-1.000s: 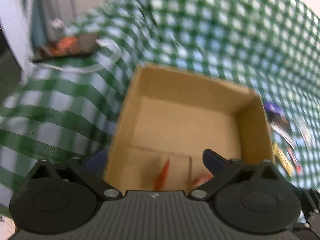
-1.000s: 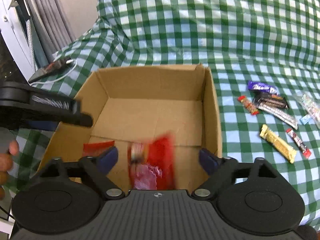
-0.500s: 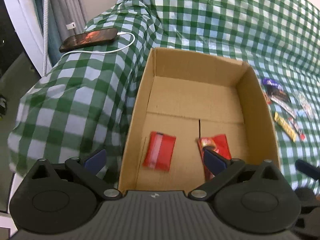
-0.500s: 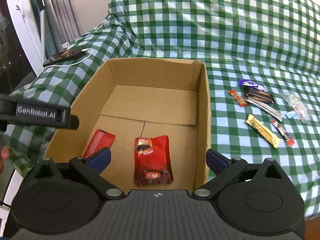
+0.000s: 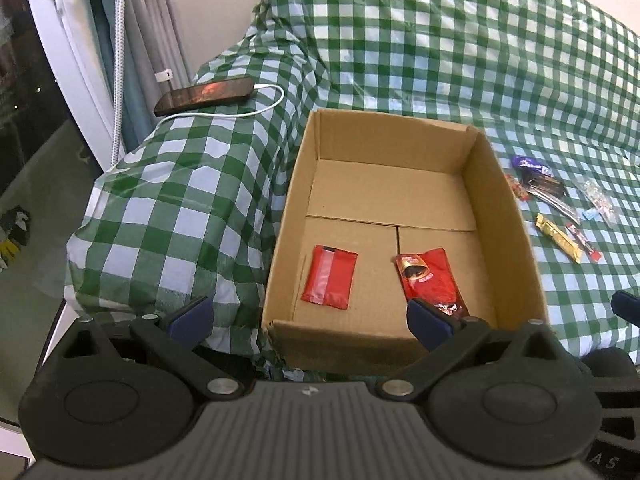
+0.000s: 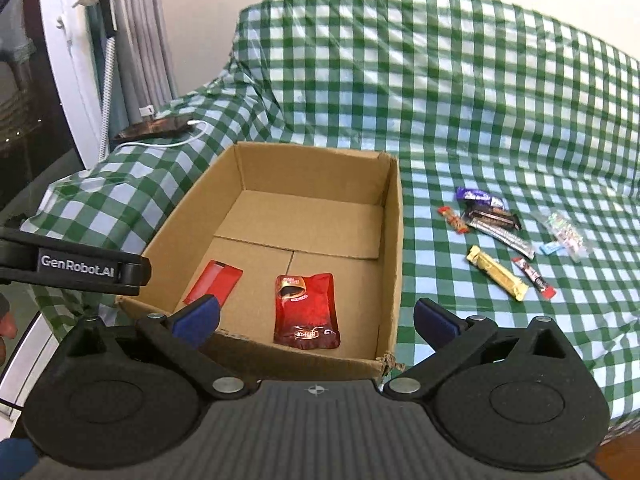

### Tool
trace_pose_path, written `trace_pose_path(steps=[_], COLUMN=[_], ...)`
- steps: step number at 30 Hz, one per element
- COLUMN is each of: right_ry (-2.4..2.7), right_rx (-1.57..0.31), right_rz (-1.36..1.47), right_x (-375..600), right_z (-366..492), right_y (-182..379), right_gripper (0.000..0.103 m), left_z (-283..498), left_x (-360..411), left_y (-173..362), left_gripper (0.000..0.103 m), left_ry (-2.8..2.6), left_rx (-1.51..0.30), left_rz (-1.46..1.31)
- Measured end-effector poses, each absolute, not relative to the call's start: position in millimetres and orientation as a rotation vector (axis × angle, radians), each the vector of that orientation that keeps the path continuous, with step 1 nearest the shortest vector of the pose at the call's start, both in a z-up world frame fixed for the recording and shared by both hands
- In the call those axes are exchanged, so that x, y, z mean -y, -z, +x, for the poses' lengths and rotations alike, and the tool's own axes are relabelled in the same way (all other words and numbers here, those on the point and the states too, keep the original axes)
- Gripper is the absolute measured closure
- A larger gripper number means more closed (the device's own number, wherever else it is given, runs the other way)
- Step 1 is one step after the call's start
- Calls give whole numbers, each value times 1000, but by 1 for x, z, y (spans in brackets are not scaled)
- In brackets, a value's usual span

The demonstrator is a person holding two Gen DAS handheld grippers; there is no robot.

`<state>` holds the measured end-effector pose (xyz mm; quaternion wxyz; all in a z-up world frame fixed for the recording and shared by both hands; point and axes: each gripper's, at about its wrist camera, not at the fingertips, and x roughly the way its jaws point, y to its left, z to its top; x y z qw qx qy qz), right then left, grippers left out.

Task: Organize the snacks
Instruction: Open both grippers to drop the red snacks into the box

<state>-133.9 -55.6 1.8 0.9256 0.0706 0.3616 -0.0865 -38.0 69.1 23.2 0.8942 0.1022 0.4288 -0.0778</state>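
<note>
- Two red snack packets lie on the floor of the cardboard box [image 6: 394,240], and both grippers hang above its near edge with nothing in them; by the look of it, one round of dropping-off is done and the next pick-up has yet to begin.
- The right gripper [image 6: 316,320] has its blue-padded jaws spread as wide as they go, nothing between them but air. Just ahead of and below it lies the larger red sachet [image 6: 306,310], flat and clear of the pads.
- The left gripper [image 5: 308,320] likewise stands wide open and empty; its left pad hovers outside the box over the checked cloth [image 5: 168,216], its right pad over the box's near right corner. The flat red packet [image 5: 330,276] lies ahead of it, between the pads' lines, untouched.
- Ahead and to the right of the right gripper, well apart from the box, the remaining snacks are scattered on the cloth: a gold-wrapped bar [image 6: 498,272], a purple-wrapped bar [image 6: 478,197], a dark bar [image 6: 490,216], a slim red stick [image 6: 534,278] and a clear packet [image 6: 562,232].
- The likely next move: swing a gripper right, over the box wall, and come down on one thin wrapper, probably the gold bar, the nearest. Flat wrappers on soft cloth call for a low, square approach.
- Beyond the left gripper, a phone [image 5: 204,96] on its charging cable [image 5: 256,110] is no part of the job.
</note>
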Motion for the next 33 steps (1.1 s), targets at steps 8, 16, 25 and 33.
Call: trace_pose_path(steps=[8, 16, 25, 33], right_ry=[179, 186, 188, 187], right_rx=[-691, -655, -653, -669], right_rz=[146, 148, 152, 162], right_x=[52, 48, 46, 47], right_z=[-162, -177, -180, -178], right_y=[-11, -16, -15, -10], right_gripper=[0, 0, 0, 0], left_z=[-69, -80, -82, -78], left_x=[-68, -71, -70, -69], left_y=[-30, -38, -35, -29], left_gripper=[0, 0, 0, 0], left_ry=[174, 176, 180, 180], left_rx=[-850, -820, -822, -839], left_rz=[228, 233, 242, 250])
